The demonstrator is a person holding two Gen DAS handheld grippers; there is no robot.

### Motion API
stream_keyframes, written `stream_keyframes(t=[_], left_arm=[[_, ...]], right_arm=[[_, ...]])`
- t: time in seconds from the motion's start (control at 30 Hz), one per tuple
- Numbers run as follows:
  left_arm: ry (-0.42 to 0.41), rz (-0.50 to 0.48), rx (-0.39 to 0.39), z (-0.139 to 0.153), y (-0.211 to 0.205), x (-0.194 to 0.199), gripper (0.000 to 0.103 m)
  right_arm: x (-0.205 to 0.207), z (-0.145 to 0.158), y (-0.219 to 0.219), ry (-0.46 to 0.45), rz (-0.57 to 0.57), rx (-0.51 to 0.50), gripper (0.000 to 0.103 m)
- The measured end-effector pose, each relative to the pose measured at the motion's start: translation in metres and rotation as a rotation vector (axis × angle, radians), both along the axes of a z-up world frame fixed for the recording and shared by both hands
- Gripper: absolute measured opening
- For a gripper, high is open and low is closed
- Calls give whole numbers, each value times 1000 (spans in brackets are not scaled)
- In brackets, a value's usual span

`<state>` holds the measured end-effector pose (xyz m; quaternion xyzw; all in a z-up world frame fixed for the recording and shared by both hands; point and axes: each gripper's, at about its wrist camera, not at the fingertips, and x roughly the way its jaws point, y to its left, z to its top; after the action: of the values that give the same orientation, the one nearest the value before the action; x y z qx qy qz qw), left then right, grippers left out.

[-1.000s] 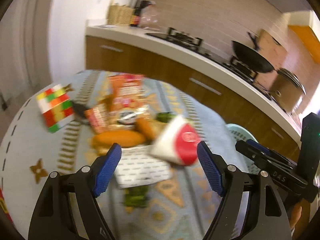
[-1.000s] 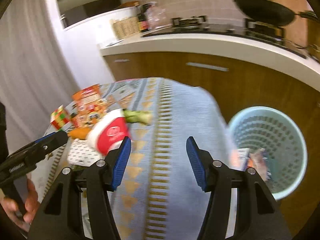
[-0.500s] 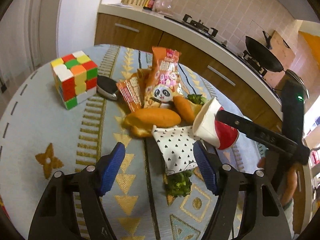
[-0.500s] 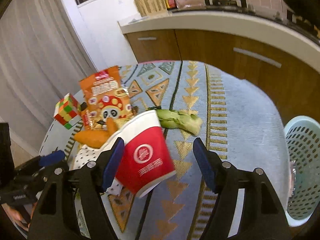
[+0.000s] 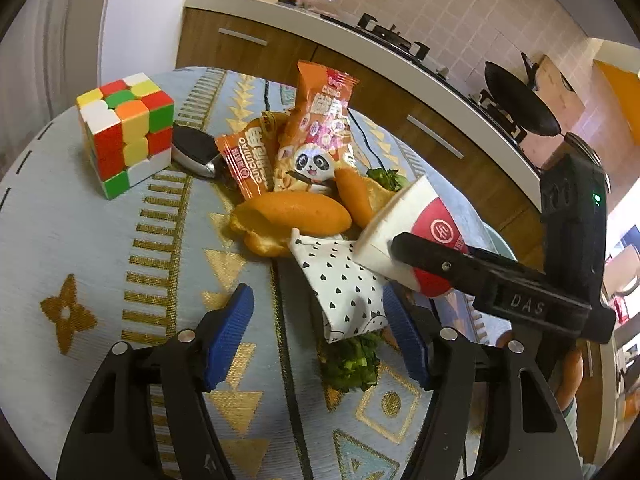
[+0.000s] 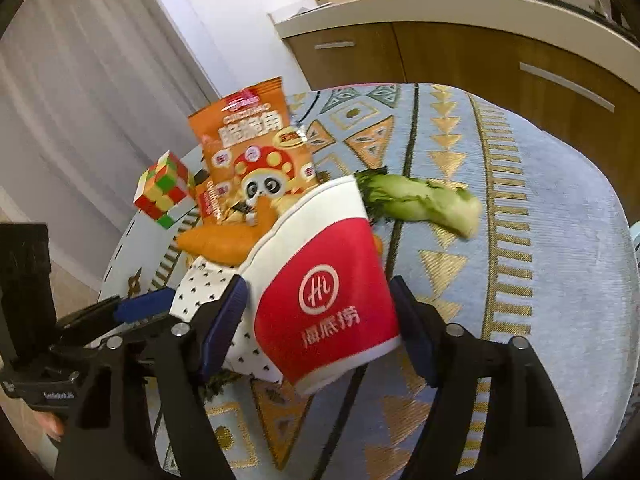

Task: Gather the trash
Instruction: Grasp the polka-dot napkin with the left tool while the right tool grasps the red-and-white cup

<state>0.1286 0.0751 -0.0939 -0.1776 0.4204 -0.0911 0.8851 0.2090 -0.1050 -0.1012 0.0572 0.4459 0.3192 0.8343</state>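
Red-and-white paper cup [image 6: 320,280] lies on its side on the cloth-covered counter [image 6: 540,272], mouth toward the far pile, base toward the camera. Right tongs [image 6: 318,328] straddle it, jaws closing; left pad looks at or near the cup wall, right pad shows a gap, so no firm pinch yet.

Left tongs [image 5: 318,336] are spread and closing around the white heart-print wrapper [image 5: 340,284], pads not touching it. Green leafy scrap [image 5: 352,364] sits under the wrapper's near end.

Risks:
- Cup is thin paper. Squeezing across the round wall probably ovalises or crushes it, and it could squirt out toward the near edge.
- Cup rim rests on the wrapper and against the bread roll [image 5: 292,216]. Lifting either one likely drags the other; both tongs pulling at once could scatter the pile.
- Right finger crosses just above the wrapper in the left view, so the tongs may collide.
- Wrapper is flat and limp; pads may close on the cloth instead and tug it.
- Rubik's cube [image 5: 126,132], far left, isn't trash by my read, and the snack bags [image 5: 316,132] look full. Don't sweep them.
- Bok choy [image 6: 424,204] lies far right of the cup, well clear.
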Motion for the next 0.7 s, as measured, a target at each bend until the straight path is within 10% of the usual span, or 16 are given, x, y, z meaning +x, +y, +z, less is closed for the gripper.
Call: stream_keyframes(t=[0.4, 0.7], left_arm=[[9, -27, 7, 3, -12, 8, 65], [49, -30, 45, -2, -27, 12, 20]], right_arm=[[-40, 28, -33, -190, -176, -155, 38], [-46, 34, -62, -191, -235, -150, 38]])
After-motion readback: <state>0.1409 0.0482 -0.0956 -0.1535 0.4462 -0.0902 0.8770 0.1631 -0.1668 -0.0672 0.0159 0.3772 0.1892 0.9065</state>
